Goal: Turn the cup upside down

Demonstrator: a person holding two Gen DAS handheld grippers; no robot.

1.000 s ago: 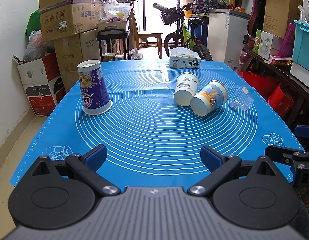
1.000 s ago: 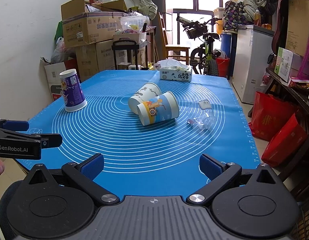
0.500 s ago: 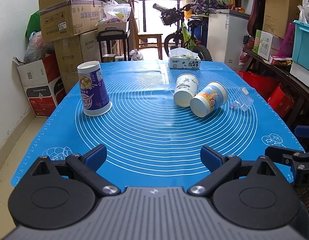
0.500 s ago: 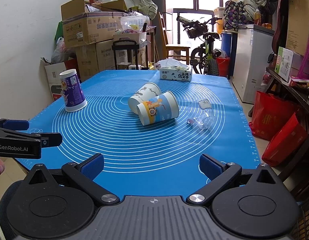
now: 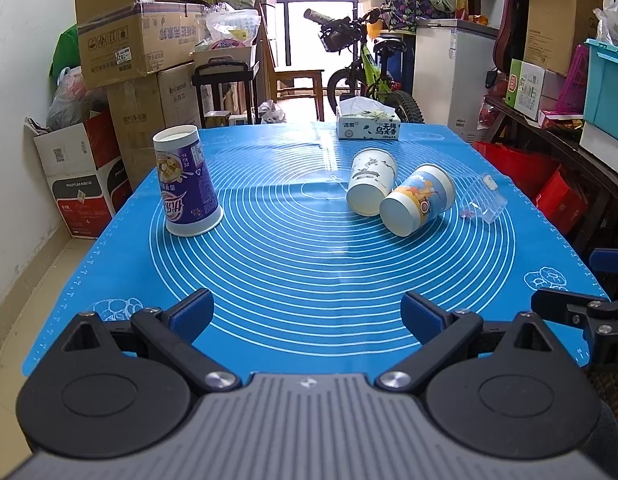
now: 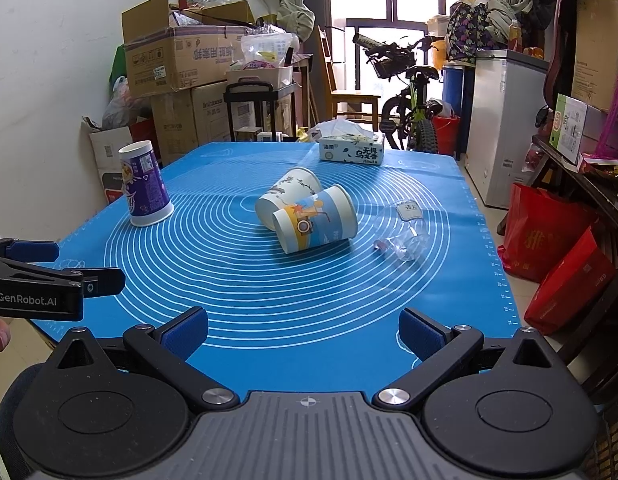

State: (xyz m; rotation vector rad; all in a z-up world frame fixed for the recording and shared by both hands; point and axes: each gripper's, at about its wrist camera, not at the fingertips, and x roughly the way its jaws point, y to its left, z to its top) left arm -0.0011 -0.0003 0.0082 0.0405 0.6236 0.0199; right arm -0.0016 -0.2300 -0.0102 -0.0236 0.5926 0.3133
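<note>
A purple cup (image 5: 187,184) stands upside down, wide rim on the blue mat (image 5: 309,264), at the left; it also shows in the right wrist view (image 6: 144,184). A white cup (image 5: 371,187) and a blue-and-orange cup (image 5: 419,204) lie on their sides, touching, right of centre; both show in the right wrist view, white (image 6: 289,196) and blue-and-orange (image 6: 315,218). My left gripper (image 5: 307,314) is open and empty above the mat's near edge. My right gripper (image 6: 303,330) is open and empty at the near edge, to the right of the left gripper (image 6: 49,276).
A clear plastic cup (image 5: 481,200) lies on its side at the right of the mat. A tissue box (image 5: 367,126) stands at the far edge. Cardboard boxes (image 5: 137,40), a bicycle (image 5: 365,68) and a white freezer (image 5: 449,76) surround the table.
</note>
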